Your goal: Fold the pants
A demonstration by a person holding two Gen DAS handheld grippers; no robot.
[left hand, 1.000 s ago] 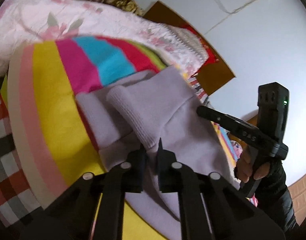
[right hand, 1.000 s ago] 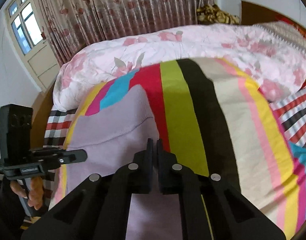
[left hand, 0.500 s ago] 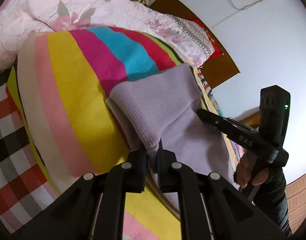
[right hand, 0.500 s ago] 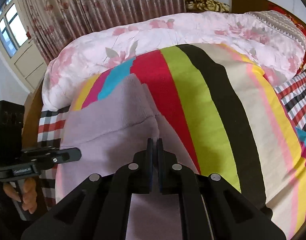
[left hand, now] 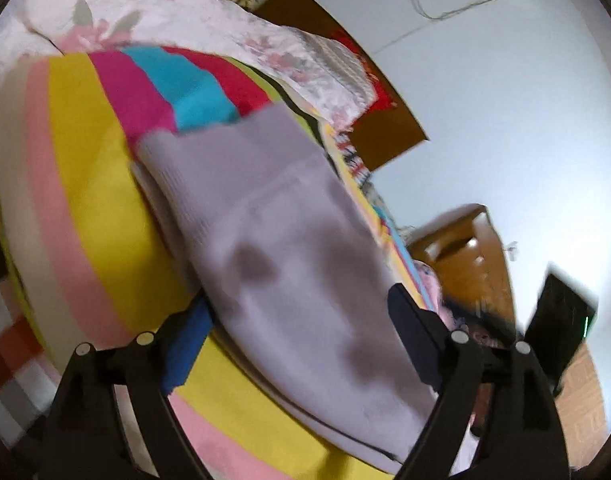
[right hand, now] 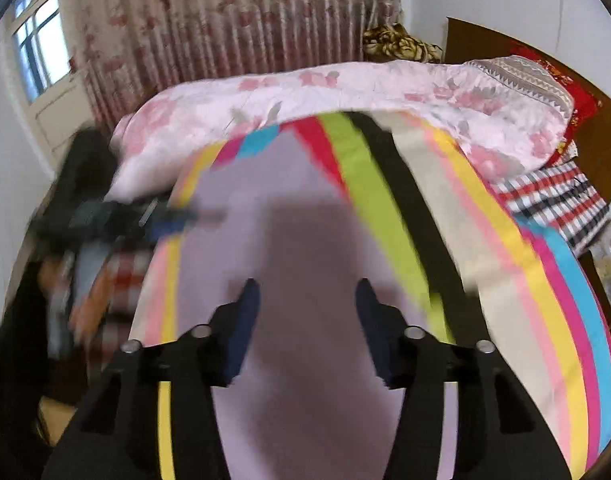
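A bed carries a multicoloured striped blanket (right hand: 389, 208) with yellow, pink, cyan, red, green and black bands. Along its far edge lies a pale pink floral quilt (right hand: 345, 92), and a red-and-white checked sheet (right hand: 553, 200) shows at the right side. Behind the bed hangs a pleated floral curtain (right hand: 233, 24).

The lilac knit pants (left hand: 273, 232) lie folded flat on the striped blanket, ribbed cuff end toward the quilt, layers stacked one on another.

The left gripper (left hand: 297, 316) has its jaws spread wide, one finger on each side of the near end of the pants, gripping nothing. The right gripper (right hand: 307, 320) is likewise spread apart above the lilac fabric, empty. Both views are motion-blurred; contact between fingers and cloth cannot be determined.
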